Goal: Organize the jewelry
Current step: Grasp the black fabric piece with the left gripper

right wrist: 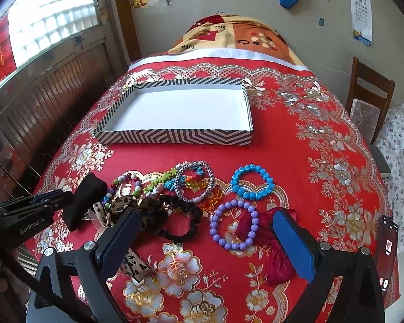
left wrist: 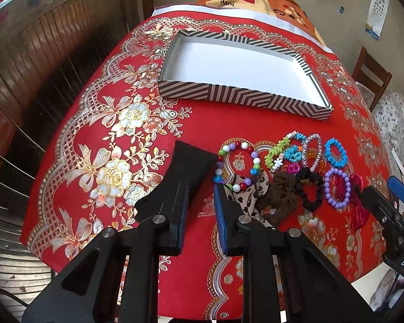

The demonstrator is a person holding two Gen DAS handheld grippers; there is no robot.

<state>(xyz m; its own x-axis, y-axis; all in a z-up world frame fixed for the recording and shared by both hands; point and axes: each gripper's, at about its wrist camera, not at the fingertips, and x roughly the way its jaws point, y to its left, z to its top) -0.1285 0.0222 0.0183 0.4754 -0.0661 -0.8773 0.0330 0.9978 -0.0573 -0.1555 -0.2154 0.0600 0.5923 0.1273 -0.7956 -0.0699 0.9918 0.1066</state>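
Both tongs hover over a heap of bracelets and scrunchies near the front edge of the surface

The left tongs [left wrist: 199, 185] stand parted, grasping nothing, beside the multicoloured bead bracelet [left wrist: 235, 165]; the right tongs [right wrist: 206, 226] gape wide around the purple bead bracelet [right wrist: 234, 224], released. The striped tray [right wrist: 175, 137] sits empty toward the far edge, well apart from the heap

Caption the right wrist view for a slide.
Open right claw above purple bead bracelet and scrunchies, empty striped box beyond.
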